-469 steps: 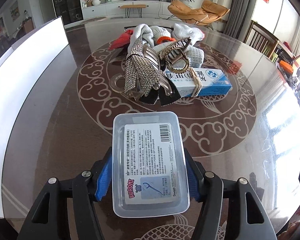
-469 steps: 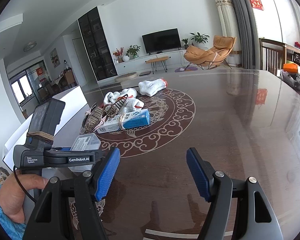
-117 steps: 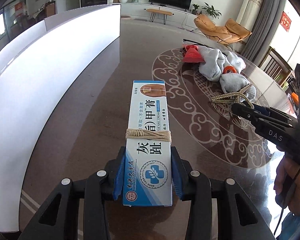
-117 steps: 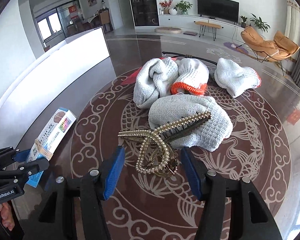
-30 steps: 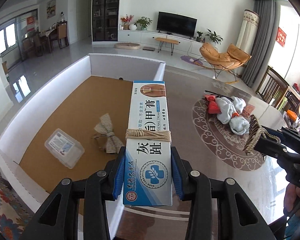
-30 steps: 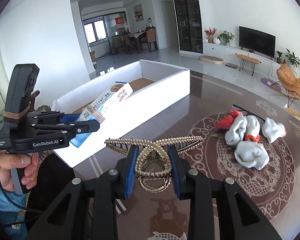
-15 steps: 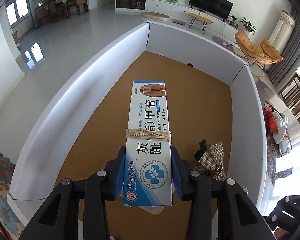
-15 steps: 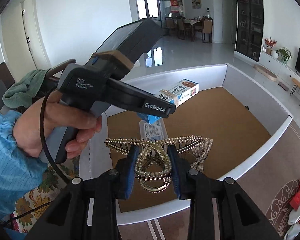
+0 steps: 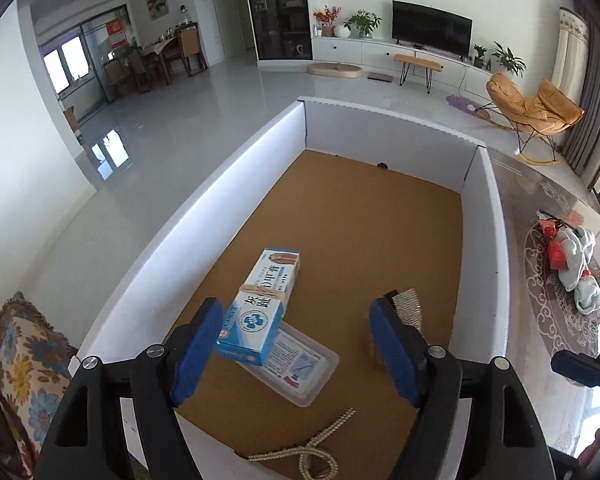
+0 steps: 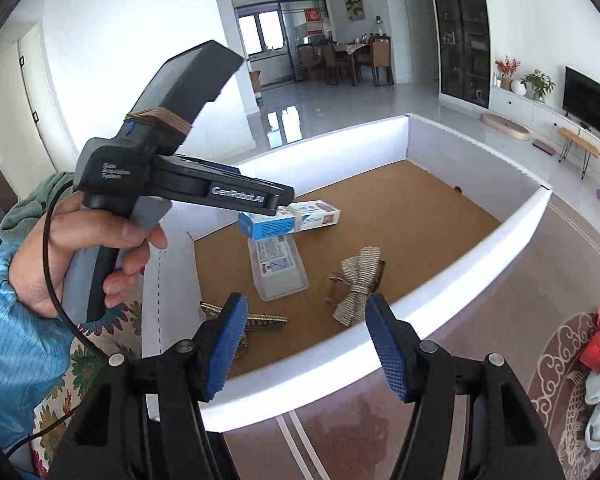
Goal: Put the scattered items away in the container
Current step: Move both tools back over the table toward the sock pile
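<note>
Far half of box floor is sitting bare, open from above. Near end is getting crowded: blue carton lying across clear case, bow to the right, pearl clip by near wall. White walls are blocking side entry.

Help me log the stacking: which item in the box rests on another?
The blue-and-white ointment carton: its near end sits on the clear plastic case; the bow and pearl clip lie on the floor.
</note>
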A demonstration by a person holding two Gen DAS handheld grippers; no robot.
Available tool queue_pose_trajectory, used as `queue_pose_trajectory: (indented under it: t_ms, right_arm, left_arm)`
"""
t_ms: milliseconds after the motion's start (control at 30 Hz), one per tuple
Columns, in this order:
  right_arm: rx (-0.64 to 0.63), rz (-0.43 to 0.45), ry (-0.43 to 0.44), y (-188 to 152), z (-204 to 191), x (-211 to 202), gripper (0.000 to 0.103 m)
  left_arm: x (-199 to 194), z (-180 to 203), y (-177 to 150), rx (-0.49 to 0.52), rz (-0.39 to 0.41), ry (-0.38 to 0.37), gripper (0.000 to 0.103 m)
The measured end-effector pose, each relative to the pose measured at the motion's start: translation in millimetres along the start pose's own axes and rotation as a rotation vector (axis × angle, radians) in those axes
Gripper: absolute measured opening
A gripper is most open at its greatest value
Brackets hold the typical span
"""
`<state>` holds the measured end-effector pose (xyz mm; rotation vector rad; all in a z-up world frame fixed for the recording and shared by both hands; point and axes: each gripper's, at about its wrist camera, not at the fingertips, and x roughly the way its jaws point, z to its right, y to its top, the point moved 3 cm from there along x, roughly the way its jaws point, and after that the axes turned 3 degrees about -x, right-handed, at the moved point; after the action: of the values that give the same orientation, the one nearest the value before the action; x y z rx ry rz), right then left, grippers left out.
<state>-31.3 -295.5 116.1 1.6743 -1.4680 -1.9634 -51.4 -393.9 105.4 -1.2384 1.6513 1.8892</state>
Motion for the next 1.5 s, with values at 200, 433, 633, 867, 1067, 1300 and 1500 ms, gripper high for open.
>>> queue_pose_trajectory:
  t_ms: [200,433,633,867,1067,1300,1500]
  right_arm:
    - [0.121,0.014,-0.215,-77.1,76.5,-68.3,0.062]
    - [0.320,-0.077,-0.607,-211.3,177.0,-156.6,0.062]
    - [0.516,-0.087,-0.720,-280.1,221.6,-213.6,0.062]
    - [0.571,-0.089,-0.775,-291.8,241.9,-219.9,0.062]
    - [0.624,-0.124,-0.772,-297.5,255.1,-212.2,0.063]
    - [0.628,-0.131,-0.784,-297.3,257.9,-206.3,0.069]
    - [0.628,-0.130,-0.774,-296.4,257.0,-205.8,0.072]
  left_arm:
    - [-54.5,104.5,-22.3,0.104,0.107,-0.079,0.096]
    - [-29.6,260.4,-115.0,0.236,-0.060,-0.298,0.103]
    - [-7.1,340.9,-175.5,0.277,-0.119,-0.318,0.103]
    - [15.0,370.3,-168.2,0.297,-0.113,-0.279,0.103]
    - [29.9,372.8,-153.3,0.250,-0.103,-0.276,0.103]
    - [32.1,373.2,-154.3,0.239,-0.055,-0.283,0.103]
    - [33.2,372.8,-154.9,0.238,-0.050,-0.283,0.103]
